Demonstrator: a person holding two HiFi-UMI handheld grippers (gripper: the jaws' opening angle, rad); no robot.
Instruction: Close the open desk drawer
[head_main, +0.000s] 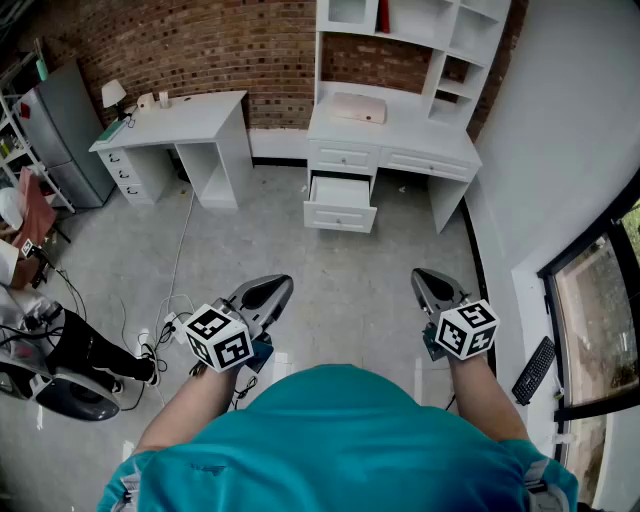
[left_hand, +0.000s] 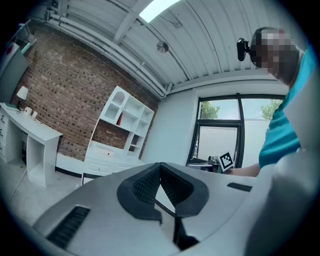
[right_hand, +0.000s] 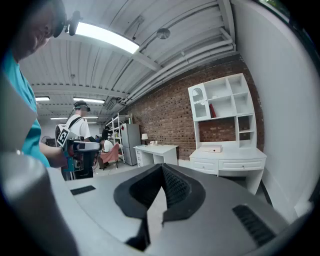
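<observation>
Bare floor (head_main: 350, 270) runs open straight up to the pulled-out drawer (head_main: 341, 204), nothing standing between. Drawer front juts out of the hutch desk (head_main: 400, 135) into the floor space. Right side hemmed by white wall (head_main: 560, 150). Left: loose cables (head_main: 168, 318) on the floor, second desk (head_main: 190, 125) well apart.

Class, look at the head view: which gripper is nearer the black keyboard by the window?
Right. The right gripper is left of the keyboard and nearer; the left gripper is much farther left.
</observation>
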